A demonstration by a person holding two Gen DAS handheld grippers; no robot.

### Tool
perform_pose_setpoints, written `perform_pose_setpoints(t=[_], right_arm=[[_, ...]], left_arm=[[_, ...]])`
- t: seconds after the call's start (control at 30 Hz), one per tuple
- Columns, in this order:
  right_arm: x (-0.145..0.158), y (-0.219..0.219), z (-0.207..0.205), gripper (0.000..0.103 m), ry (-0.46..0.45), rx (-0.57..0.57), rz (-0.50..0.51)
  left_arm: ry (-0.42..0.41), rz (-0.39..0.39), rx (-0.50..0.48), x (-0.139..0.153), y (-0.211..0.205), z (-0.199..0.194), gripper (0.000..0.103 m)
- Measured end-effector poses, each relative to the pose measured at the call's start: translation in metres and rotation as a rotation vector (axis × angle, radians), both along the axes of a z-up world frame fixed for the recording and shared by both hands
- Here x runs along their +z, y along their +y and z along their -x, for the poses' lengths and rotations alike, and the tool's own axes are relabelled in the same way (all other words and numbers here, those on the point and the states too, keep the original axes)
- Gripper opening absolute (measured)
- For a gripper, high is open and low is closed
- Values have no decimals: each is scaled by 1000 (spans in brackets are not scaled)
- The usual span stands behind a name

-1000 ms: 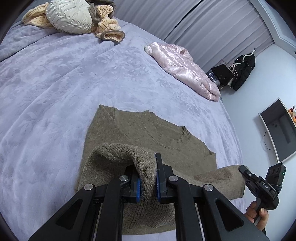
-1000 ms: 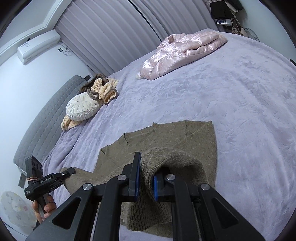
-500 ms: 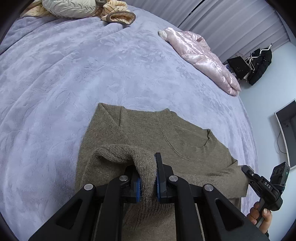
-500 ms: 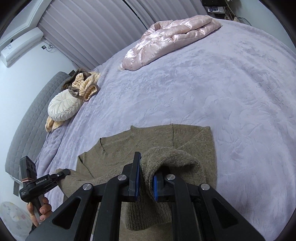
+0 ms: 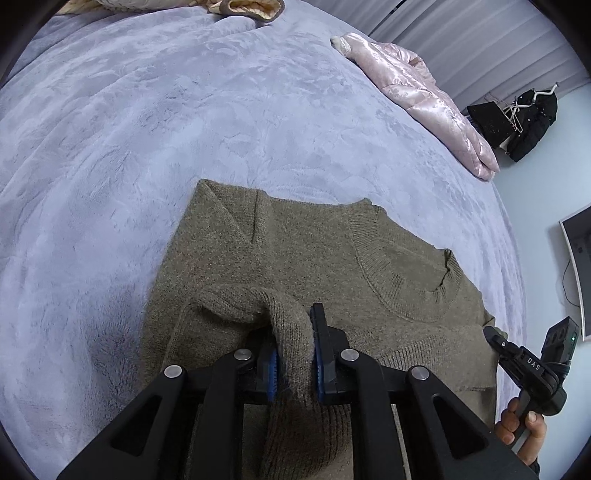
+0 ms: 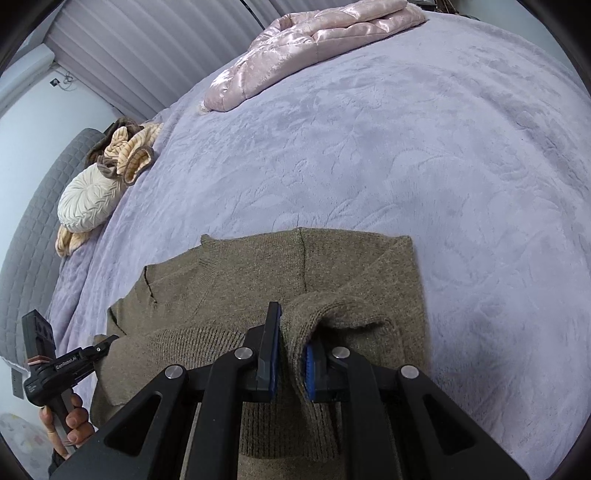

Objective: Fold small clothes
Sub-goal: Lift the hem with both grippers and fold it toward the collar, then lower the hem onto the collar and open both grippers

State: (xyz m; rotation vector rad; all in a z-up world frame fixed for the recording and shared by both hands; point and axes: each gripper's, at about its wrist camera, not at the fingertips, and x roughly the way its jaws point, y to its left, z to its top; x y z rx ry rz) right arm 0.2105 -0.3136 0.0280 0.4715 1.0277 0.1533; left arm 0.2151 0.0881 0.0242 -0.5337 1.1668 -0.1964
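Note:
An olive-brown knit sweater (image 5: 314,251) lies flat on the lilac bedspread (image 5: 147,110), neckline toward the far side. Its lower edge is doubled over onto the body. My left gripper (image 5: 294,332) has a fold of this hem between its blue pads. Its jaws are opening, and the knit still fills the gap. My right gripper (image 6: 291,332) is shut on the other hem corner of the sweater (image 6: 240,280). Each view shows the other gripper at the edge, held in a hand: the right gripper (image 5: 495,334) and the left gripper (image 6: 107,339), both low over the sweater.
A pink satin jacket (image 6: 314,33) lies at the far side of the bed. A round cream cushion (image 6: 92,199) and striped beige clothes (image 6: 133,151) sit by the grey headboard (image 6: 33,221). A monitor (image 5: 576,273) and hanging black clothes (image 5: 532,122) stand beyond the bed's edge.
Both grippers have come down and forward with the hem, laying the sweater's lower part over its body. The gap between the left pads is slightly wider.

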Motion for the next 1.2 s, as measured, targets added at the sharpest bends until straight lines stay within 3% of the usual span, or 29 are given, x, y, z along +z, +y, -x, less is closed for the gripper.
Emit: perform_pose_setpoints(t=[0.1, 0.17, 0.23, 0.27, 0.3, 0.37, 0.47, 0.63, 0.7, 0.73, 0.8, 0.83, 0.9, 0.93, 1.0, 1.2], right_arm=[[0, -2, -1, 15, 12, -10, -23], [2, -6, 0, 17, 20, -24, -61], [6, -9, 4, 21, 21, -37, -75], [10, -10, 7, 30, 17, -45, -69], [15, -11, 12, 48, 6, -55, -59], [25, -15, 22, 73, -24, -83, -49], [36, -19, 38, 74, -55, -83, -65], [25, -3, 57, 74, -21, -12, -48], [13, 4, 59, 71, 2, 3, -37], [9, 7, 57, 68, 10, 5, -42], [4, 9, 55, 51, 12, 10, -57], [2, 9, 52, 45, 18, 12, -60], [2, 9, 50, 26, 18, 19, -66], [3, 9, 50, 22, 13, 27, -69], [8, 11, 52, 16, -2, 37, -59], [30, 11, 57, 13, -67, 59, -68]], left_arm=[[4, 55, 1, 6, 4, 1, 54], [-15, 60, 35, 16, 9, 7, 94], [-48, 91, 56, 25, 16, 14, 98], [-50, 121, 49, 27, 19, 16, 98], [-46, 142, 49, 29, 22, 20, 98], [-42, 176, 53, 30, 29, 32, 98], [-36, 186, 18, 25, 31, 52, 98], [-13, 100, -38, 12, 7, 65, 98], [-24, 61, -50, 11, -2, 62, 88], [-18, 38, -59, 10, -7, 59, 71], [-18, -16, -62, 11, -16, 56, 50], [-19, -33, -69, 11, -20, 55, 33], [-18, -81, -78, 12, -26, 55, 23], [-30, -102, -81, 15, -29, 56, 11], [-61, -120, -87, 25, -31, 61, 11], [-96, -71, -68, 44, -25, 52, 11]])
